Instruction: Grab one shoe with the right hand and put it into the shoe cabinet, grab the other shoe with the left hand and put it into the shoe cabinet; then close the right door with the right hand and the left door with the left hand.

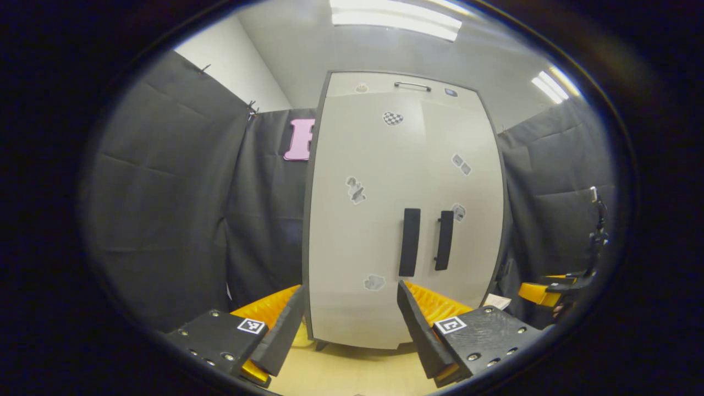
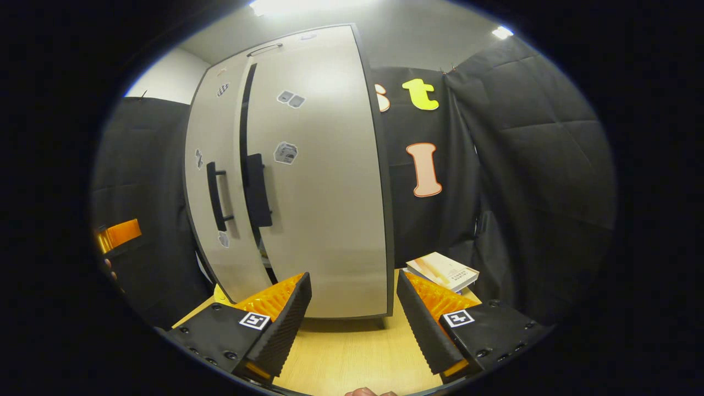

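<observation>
Left gripper view: left gripper (image 1: pixel 350 324) empty w/ fingers spread, facing the shoe cabinet (image 1: pixel 404 220), whose doors look shut or nearly so; left door handle (image 1: pixel 409 242) is prob. the best hold, a stiff bar on a light rigid panel. Right gripper view: right gripper (image 2: pixel 355 316) also spread & empty, near the cabinet base; a dark gap beside the right door (image 2: pixel 319 181) suggests it's slightly ajar, so a push on the flat face or its handle (image 2: pixel 257 190) should do, though the smooth panel may be slippery.

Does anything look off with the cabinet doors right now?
In the right gripper view a dark gap runs between the cabinet's two doors, so the right door looks not quite shut. Nothing else stands out.
</observation>
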